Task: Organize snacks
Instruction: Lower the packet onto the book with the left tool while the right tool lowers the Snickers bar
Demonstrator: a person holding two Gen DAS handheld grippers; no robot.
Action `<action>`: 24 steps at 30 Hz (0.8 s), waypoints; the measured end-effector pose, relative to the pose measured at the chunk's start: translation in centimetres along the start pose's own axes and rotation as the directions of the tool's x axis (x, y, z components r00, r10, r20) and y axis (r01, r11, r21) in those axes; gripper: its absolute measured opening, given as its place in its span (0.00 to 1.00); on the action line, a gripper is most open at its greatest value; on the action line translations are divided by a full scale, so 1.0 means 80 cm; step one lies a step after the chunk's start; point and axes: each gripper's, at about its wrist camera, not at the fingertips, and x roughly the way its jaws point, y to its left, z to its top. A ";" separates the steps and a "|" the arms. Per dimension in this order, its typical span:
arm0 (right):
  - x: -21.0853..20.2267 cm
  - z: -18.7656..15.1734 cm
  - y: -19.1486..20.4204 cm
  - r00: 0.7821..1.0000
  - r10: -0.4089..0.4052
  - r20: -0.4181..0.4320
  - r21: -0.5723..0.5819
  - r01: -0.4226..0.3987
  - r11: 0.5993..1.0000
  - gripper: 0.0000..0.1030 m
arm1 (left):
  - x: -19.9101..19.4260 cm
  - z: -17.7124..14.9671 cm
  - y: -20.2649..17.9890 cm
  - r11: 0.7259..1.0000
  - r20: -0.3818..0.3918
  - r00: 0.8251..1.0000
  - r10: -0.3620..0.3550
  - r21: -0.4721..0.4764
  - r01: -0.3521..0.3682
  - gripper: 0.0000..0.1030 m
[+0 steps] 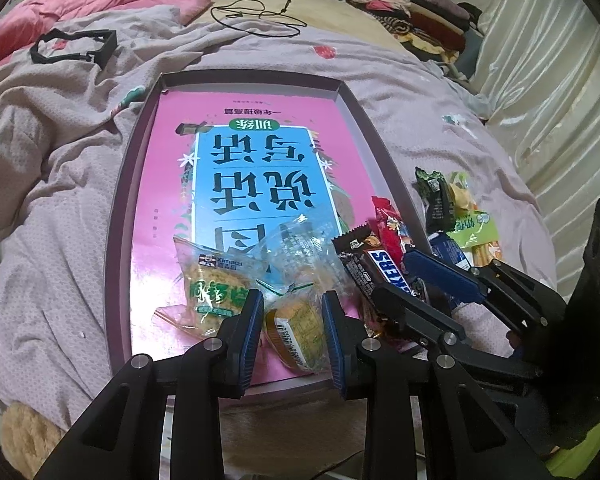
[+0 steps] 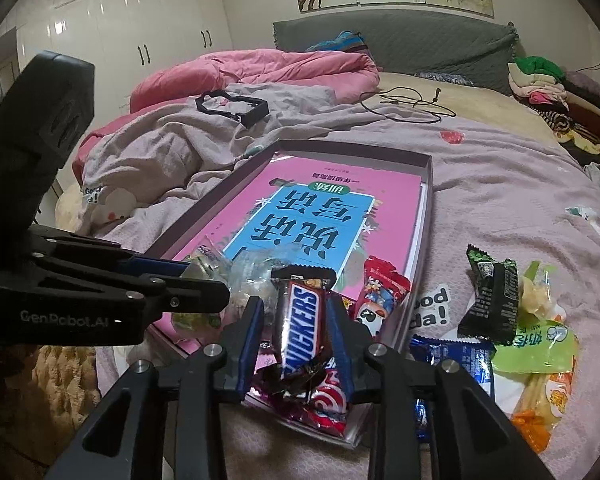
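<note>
Snickers bar (image 2: 302,322), brown-wrapped, clamped in right tongs (image 2: 296,344); left tongs (image 1: 292,332) clamp clear-wrapped cake (image 1: 296,320).

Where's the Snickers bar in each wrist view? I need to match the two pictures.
Left wrist view: Snickers bar at centre-right, lying over the box's right edge, next to the right gripper.
Right wrist view: Snickers bar at bottom centre, between the right gripper fingers.
Shared landmark: the pink book inside the box.

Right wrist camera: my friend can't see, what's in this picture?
The right gripper has its fingers around a Snickers bar over a shallow box with a pink book inside. More wrapped snacks lie on the bed.
</note>
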 end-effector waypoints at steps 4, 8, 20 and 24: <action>-0.007 -0.005 -0.001 1.000 0.009 0.004 -0.004 -0.009 1.000 0.32 | 0.000 0.000 0.000 1.000 0.000 1.000 0.001 0.000 -0.001 0.30; -0.012 -0.007 -0.001 1.000 0.013 0.007 -0.008 -0.013 1.000 0.32 | 0.000 0.001 -0.002 1.000 -0.002 1.000 0.007 0.002 -0.007 0.30; -0.021 -0.009 -0.003 1.000 0.014 0.018 -0.002 -0.014 1.000 0.33 | -0.003 0.003 -0.012 1.000 0.005 1.000 -0.013 0.017 0.012 0.36; -0.024 -0.007 -0.007 1.000 0.010 0.025 0.008 -0.011 1.000 0.34 | -0.005 0.003 -0.015 1.000 0.006 1.000 -0.012 0.020 0.012 0.38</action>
